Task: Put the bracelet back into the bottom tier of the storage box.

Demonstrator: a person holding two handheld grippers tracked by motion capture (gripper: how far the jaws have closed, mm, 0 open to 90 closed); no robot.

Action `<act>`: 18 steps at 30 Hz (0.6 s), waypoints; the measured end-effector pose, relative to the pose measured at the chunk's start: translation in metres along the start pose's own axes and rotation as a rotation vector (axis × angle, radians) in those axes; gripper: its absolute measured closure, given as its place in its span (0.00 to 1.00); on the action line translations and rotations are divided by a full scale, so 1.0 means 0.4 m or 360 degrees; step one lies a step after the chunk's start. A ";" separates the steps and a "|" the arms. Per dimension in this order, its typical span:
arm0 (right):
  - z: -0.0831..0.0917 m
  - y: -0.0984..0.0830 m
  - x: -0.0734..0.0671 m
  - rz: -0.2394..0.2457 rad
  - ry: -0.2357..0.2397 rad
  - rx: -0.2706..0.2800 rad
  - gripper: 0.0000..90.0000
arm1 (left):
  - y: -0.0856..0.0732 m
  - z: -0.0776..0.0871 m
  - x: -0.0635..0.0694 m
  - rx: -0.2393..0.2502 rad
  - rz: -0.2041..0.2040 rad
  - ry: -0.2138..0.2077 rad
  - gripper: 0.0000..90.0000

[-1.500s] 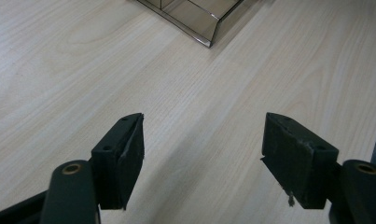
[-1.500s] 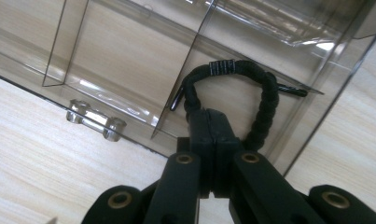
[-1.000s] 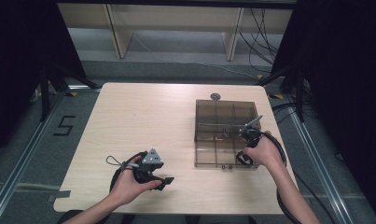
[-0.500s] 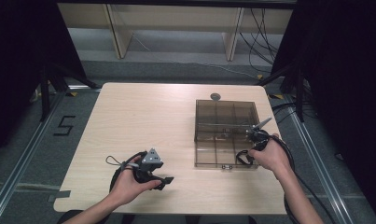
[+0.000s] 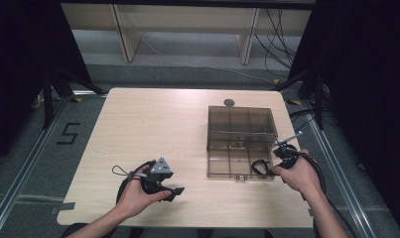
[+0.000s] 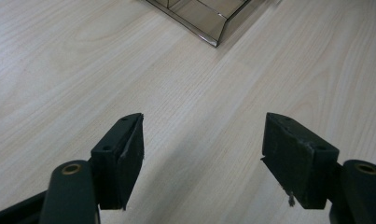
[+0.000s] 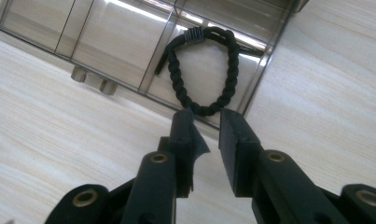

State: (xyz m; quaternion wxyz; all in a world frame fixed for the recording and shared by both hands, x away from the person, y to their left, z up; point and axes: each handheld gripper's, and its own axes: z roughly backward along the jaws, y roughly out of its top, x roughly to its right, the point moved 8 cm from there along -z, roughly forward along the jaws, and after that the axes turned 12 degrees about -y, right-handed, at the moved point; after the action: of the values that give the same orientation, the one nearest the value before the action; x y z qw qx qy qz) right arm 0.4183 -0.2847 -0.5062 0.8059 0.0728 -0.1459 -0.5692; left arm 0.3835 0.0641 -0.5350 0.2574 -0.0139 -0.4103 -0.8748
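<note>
Surface (image 5: pixel 153 124): pale wood, mostly bare; you are sitting at its near edge with a forearm coming in on each side.

Compartment box (image 5: pixel 242 124): smoked clear plastic with dividers, lying on the right half of the surface. Its near edge carries two small latches, seen in the right gripper view; the lid looks down, though I cannot be sure it is fastened.

Left tool (image 5: pixel 173 191): you are resting it low on the near left of the surface, well apart from the box, jaws standing wide apart with only bare wood between them. Probably parked so it is staying out of the right hand's work.

Right tool (image 7: pixel 205 119): you are holding it at the near right corner of the box, jaws nearly together and pinching the near end of the loop. Whether the grip is firm or just touching, I cannot tell.

Black braided bracelet (image 7: pixel 202 70): a twisted cord loop with a small metal band at its far end, lying against the box's near right corner cell. Whether it is sitting on the lid or inside, I cannot tell.

Small round dark object (image 5: pixel 229 102): just beyond the box's far edge, too small to identify. The box wall and dividers are the likeliest snag for the loop.
</note>
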 end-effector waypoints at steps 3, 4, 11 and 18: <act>0.004 -0.013 0.004 -0.0012 0.0002 0.0032 0.81 | 0.001 -0.003 0.002 0.0020 0.0022 -0.0011 0.33; 0.007 -0.014 -0.007 -0.0062 0.0048 0.0059 0.80 | 0.000 -0.003 0.002 0.0020 0.0028 -0.0007 0.33; -0.002 -0.062 0.006 -0.0090 0.0051 0.0089 0.73 | -0.004 0.002 -0.006 -0.0005 0.0014 -0.0002 0.33; -0.011 -0.105 0.013 -0.0122 0.0100 0.0150 0.69 | -0.005 0.002 -0.007 -0.0003 0.0033 0.0001 0.33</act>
State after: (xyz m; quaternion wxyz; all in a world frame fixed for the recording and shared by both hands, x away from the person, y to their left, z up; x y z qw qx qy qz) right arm 0.3837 -0.3040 -0.5213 0.7833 0.1339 -0.1443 -0.5896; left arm 0.3847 0.0671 -0.5366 0.2667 -0.0180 -0.4092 -0.8724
